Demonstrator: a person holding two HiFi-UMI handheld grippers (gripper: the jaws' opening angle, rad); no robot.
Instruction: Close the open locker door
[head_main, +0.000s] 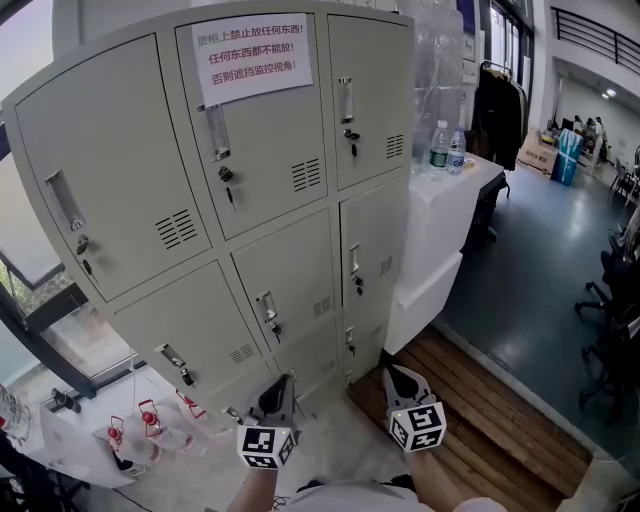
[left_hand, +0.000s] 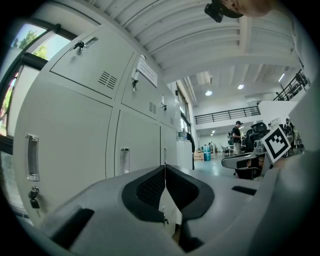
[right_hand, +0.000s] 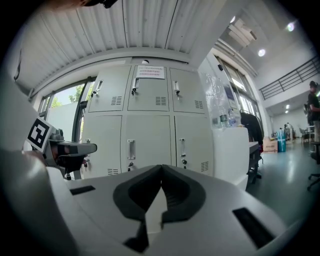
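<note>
The left gripper (head_main: 280, 392) and the right gripper (head_main: 398, 380) are held low before the locker (head_main: 250, 200), apart from it, each with jaws pressed together on nothing. No door is seen standing ajar; every visible door lies flush. The closing is judged done or not begun, so any open door must first be located.

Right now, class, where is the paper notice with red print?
In the head view, the paper notice sits at the top of the locker bank's upper middle door, just above that door's handle, left of the water bottles.
</note>
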